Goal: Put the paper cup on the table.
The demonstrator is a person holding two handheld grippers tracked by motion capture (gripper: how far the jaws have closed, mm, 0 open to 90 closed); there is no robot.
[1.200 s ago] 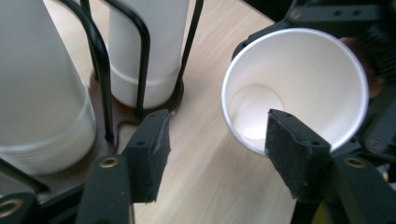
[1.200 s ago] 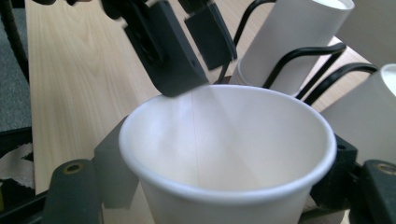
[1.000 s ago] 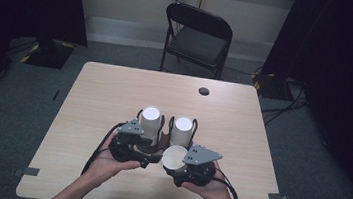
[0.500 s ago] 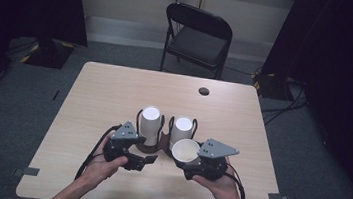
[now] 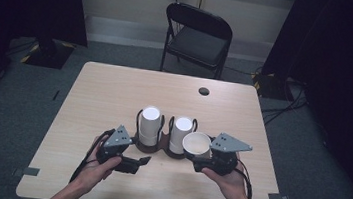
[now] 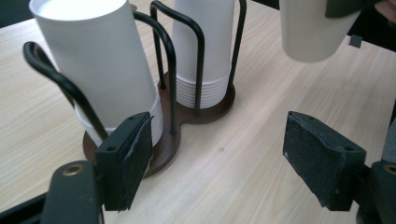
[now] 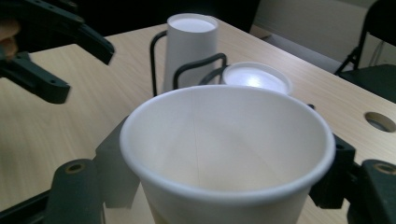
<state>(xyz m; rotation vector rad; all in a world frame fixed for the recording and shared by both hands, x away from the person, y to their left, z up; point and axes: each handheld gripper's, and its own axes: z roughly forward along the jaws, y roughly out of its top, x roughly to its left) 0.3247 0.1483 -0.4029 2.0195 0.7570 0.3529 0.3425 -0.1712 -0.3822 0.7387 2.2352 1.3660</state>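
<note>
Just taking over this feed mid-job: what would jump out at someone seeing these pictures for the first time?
The white paper cup held mouth up in the right tongs, lifted beside the rack. Next, the dark wire cup holder at the table's middle, with two stacks of upturned white cups. The left tongs stand open and empty at the holder's near left.

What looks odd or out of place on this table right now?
Nothing spilled or damaged. The cup holder stands flat with both upside-down cup stacks upright; the right hand-held gripper holds one paper cup mouth up, empty.
</note>
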